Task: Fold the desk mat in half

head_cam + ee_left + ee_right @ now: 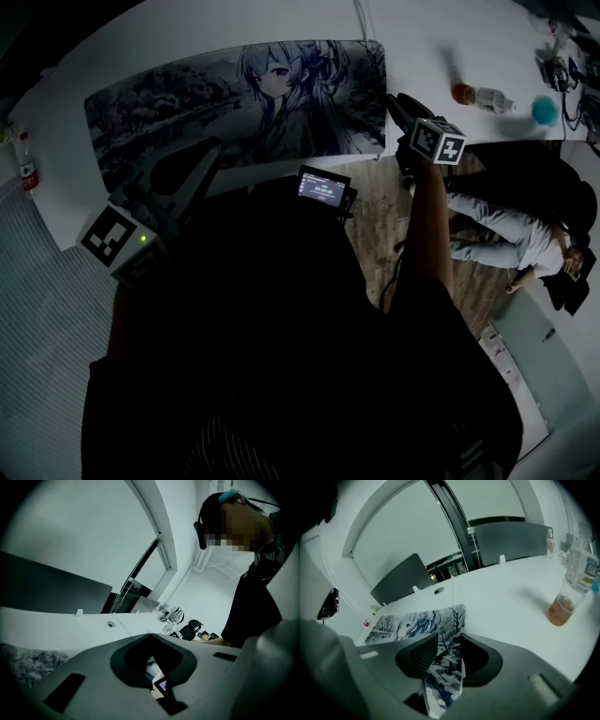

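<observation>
The desk mat (234,103), printed with a grey-blue anime figure, lies flat and unfolded on the white table (422,42). My right gripper (398,111) is at the mat's near right corner. In the right gripper view that corner of the mat (440,667) rises between the jaws of my right gripper (449,648), which stand apart around it without pressing on it. My left gripper (199,161) hovers at the mat's front edge, left of centre, pointing right. In the left gripper view my left gripper (152,660) has a narrow gap between its jaws with nothing in it, and a strip of mat (28,667) shows at the lower left.
A bottle (483,97) with orange liquid lies on the table right of the mat, by a blue object (545,110). A small lit screen (323,186) sits at the table's front edge. A person (516,234) sits low at the right. A small red bottle (28,173) stands far left.
</observation>
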{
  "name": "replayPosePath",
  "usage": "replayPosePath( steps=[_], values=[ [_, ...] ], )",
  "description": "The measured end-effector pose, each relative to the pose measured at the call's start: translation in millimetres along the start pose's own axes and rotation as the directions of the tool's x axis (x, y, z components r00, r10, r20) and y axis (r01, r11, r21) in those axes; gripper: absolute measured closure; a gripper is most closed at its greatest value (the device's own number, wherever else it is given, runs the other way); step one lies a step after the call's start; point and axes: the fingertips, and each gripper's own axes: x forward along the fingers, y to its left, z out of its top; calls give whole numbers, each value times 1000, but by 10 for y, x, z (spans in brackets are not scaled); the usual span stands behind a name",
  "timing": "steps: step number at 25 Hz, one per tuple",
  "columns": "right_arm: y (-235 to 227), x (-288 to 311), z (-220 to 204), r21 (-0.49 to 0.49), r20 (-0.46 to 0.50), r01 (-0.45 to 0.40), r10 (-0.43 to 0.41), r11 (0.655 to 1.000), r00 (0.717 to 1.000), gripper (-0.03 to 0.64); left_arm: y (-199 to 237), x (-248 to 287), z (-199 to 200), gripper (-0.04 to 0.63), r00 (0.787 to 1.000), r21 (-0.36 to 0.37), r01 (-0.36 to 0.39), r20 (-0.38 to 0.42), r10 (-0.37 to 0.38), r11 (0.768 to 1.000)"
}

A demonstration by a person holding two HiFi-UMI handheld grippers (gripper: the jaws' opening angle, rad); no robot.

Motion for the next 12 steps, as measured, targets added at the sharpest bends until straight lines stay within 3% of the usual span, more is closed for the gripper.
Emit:
replayPosePath(
  steps=[9, 12],
  values=[
    [-229, 416, -463, 7, -162, 45, -43, 999, 986, 443, 75, -216, -77, 586, 996, -47, -81, 43, 83, 996],
    [-158, 438, -465, -55, -172, 46, -55, 997, 984, 556, 72, -254, -90, 586, 993, -53, -96, 59, 99, 994]
  ],
)
